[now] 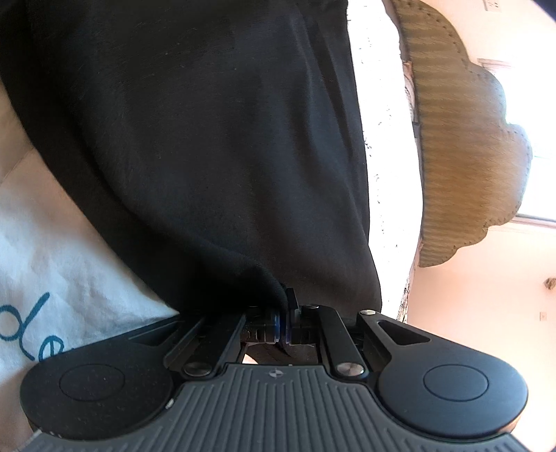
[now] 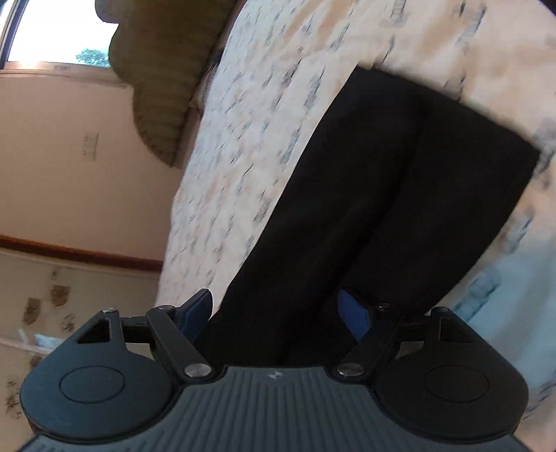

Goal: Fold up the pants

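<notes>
One pair of black pants (image 2: 382, 194): left gripper (image 1: 282, 321) pinches its edge, right gripper (image 2: 278, 313) (jaws wide) straddles it.

A patterned bedsheet (image 2: 264, 146) covers the bed beneath a ribbed tan headboard (image 2: 163, 76) with a scalloped edge. A white cloth with blue lettering (image 1: 45, 264) lies nearby; a window (image 2: 52, 31) brightens the peach wall (image 2: 69, 174).

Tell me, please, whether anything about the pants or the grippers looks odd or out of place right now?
Nothing looks damaged. One mismatch: the left gripper is shut on a bunched edge of the black pants, while the right gripper is open, its fingers straddling the fabric without pinching it.
</notes>
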